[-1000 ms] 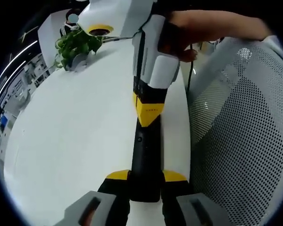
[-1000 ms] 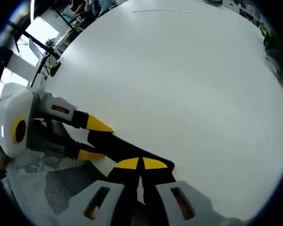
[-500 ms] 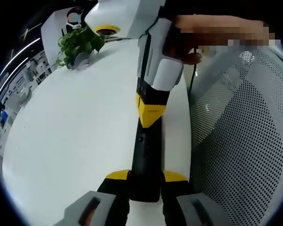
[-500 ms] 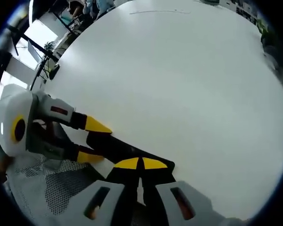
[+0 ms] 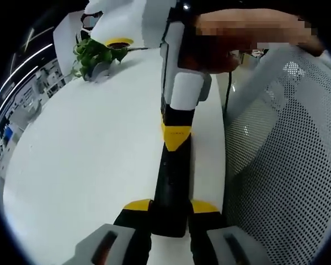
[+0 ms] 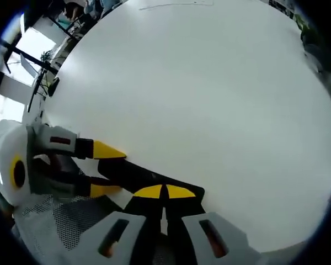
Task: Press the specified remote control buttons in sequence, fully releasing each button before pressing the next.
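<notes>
Black remote (image 6: 149, 178) on white table (image 6: 209, 99)

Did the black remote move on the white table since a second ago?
Cannot tell. The remote stays clamped in the left hand-held gripper, whose camera moves with it; the plant shifts only slightly.

White counter (image 5: 83, 160), bare and evenly lit. Potted plant (image 5: 94, 55) at its far edge. White mesh chair back (image 5: 281, 165) just beside the counter.

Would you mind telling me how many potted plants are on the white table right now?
1. The potted plant stands at the far end of the white table in the left gripper view. More could be hidden behind the right gripper.
</notes>
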The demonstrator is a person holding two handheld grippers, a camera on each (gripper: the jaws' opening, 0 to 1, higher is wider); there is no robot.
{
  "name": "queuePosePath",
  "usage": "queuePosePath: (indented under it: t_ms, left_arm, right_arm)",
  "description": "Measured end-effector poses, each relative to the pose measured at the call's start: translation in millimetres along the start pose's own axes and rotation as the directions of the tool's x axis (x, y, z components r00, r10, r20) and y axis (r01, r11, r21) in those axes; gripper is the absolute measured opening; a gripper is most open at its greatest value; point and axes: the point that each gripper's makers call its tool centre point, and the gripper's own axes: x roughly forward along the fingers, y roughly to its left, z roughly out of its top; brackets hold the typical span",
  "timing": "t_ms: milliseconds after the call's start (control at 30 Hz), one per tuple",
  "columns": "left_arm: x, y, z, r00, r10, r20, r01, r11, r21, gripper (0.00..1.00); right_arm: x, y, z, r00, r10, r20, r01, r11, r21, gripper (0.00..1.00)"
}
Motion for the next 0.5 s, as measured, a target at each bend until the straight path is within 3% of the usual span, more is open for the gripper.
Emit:
queuePosePath:
  t_ms: [133, 267, 367, 500]
  left_arm:
    - [0.6, 0.4, -0.4, 1.0, 0.01, 0.009, -0.01, 1.0, -0.025, 0.25]
    - [1.3, 1.3, 1.3, 0.999, 0.04, 0.037, -0.037, 0.996, -0.076, 0.26]
    - [0.1, 0.0, 0.7, 0.998, 0.05, 0.039, -0.047, 0.997, -0.066, 0.26]
    - [-0.3, 2.1, 0.3, 0.997, 0.062, 0.036, -0.059, 0.996, -0.066, 0.26]
  right_arm:
    - [-0.9, -0.2, -1.6, 1.0, -0.018, 0.001, 0.018, 1.0, 0.009, 0.0]
    - [-1.2, -1.5, -1.5, 0.999, -0.031, 0.041, 0.03, 0.999, 0.028, 0.0]
    - [-1.1, -2.5, -1.1, 0.996, -0.022, 0.081, 0.015, 0.996, 0.087, 0.0]
    - [-2.2, -0.9, -1.6, 0.994, -0.025, 0.109, 0.015, 0.996, 0.09, 0.0]
